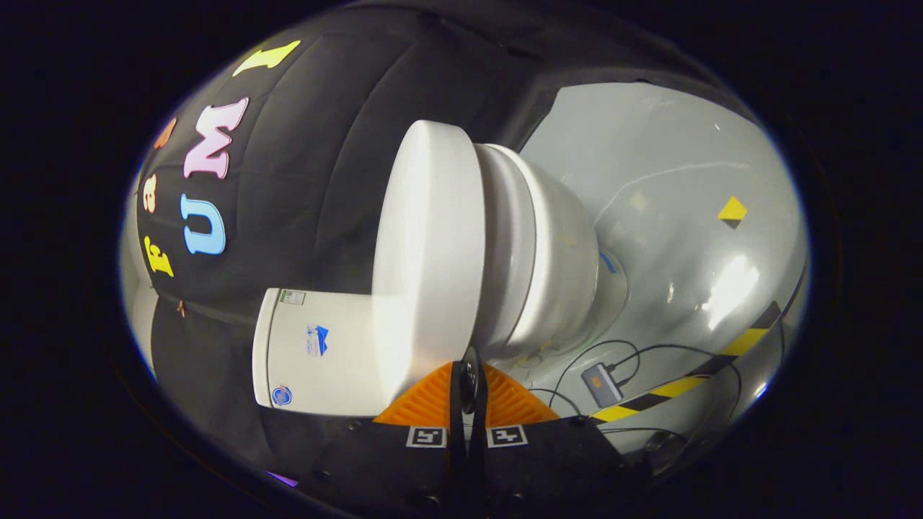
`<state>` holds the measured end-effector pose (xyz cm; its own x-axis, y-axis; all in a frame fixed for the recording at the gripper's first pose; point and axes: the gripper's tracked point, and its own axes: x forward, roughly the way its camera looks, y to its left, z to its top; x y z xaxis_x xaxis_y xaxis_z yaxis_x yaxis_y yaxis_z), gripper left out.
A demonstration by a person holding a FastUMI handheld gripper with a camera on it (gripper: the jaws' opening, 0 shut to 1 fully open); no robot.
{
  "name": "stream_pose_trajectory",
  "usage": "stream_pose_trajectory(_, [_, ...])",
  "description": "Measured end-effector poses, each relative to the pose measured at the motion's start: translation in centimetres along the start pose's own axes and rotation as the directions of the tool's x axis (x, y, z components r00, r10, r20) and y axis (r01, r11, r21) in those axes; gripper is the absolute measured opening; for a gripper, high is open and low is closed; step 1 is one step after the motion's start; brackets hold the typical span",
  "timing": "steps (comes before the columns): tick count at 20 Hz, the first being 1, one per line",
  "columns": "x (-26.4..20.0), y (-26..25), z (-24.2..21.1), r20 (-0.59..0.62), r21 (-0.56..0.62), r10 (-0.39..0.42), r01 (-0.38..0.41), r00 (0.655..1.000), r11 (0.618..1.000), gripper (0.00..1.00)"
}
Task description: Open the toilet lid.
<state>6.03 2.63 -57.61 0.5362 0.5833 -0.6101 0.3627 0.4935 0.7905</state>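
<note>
Gripper (pixel 468 393) fingers pressed together – empty – just short of the closed toilet lid (pixel 427 245)

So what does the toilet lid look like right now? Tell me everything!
The toilet lid is smooth, glossy white, plastic-looking, with a rounded outline and thick edge. It is still down, lying flat on the seat above the white bowl, and it joins the boxy tank at its back end. The whole toilet looks turned sideways in the gripper view. The tool, its orange fingers nearly together with nothing between them, sits just short of the lid's edge; touching cannot be told.
</note>
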Motion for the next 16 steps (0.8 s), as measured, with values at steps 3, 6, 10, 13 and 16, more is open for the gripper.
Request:
stream_pose_trajectory(3, [-1.3,3.1,0.2,0.043,-0.094,-0.057,0.061,0.997,0.994,0.06])
stream_pose_trajectory(6, [-2.7,6.8,0.0,0.091,-0.218,-0.114,0.131,0.989,0.967,0.06])
stream_pose_trajectory(10, [-4.2,11.8,-0.9,0.170,-0.322,-0.161,0.209,0.972,0.923,0.06])
stream_pose_trajectory(13, [-4.8,14.9,-1.7,0.273,-0.408,-0.241,0.339,0.931,0.848,0.06])
stream_pose_trajectory(16, [-5.0,18.1,-3.2,0.348,-0.453,-0.271,0.414,0.897,0.790,0.06])
